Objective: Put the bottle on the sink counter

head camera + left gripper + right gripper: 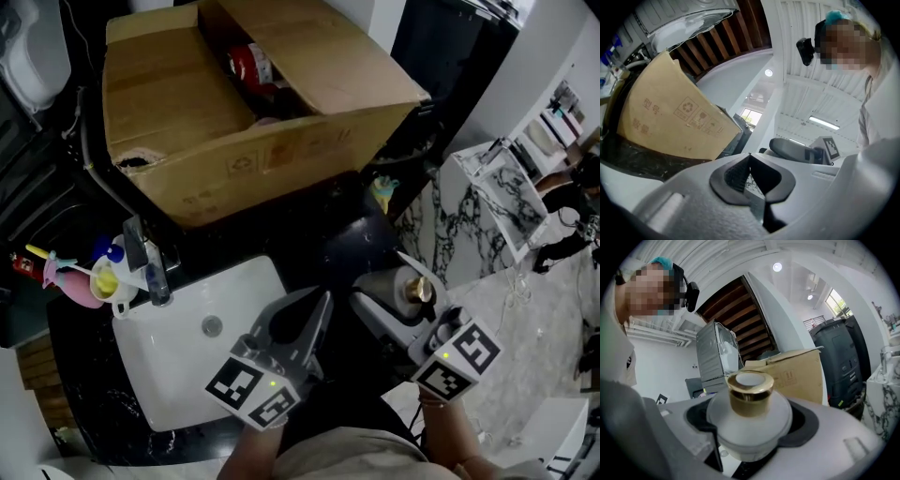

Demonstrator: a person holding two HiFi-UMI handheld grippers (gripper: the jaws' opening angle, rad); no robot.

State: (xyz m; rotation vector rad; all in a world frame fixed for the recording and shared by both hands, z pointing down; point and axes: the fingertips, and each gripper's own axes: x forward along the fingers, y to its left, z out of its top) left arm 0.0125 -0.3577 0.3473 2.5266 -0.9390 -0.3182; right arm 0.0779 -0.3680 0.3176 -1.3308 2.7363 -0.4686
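A round frosted white bottle [410,289] with a gold cap is clamped in my right gripper [403,286], which is shut on it just right of the white sink basin [187,366], over the dark counter [347,234]. The right gripper view has the bottle [750,408] upright between the jaws, cap on top. My left gripper [322,302] hangs over the basin's right edge with its tips together and nothing between them; the left gripper view shows the left gripper [750,157] with its pads meeting.
A large open cardboard box [187,103] fills the counter behind the sink, with a red bottle [248,64] inside. A faucet [150,262] and a pink cup of toothbrushes [89,281] stand at the basin's left. A marble-patterned shelf [497,197] is to the right.
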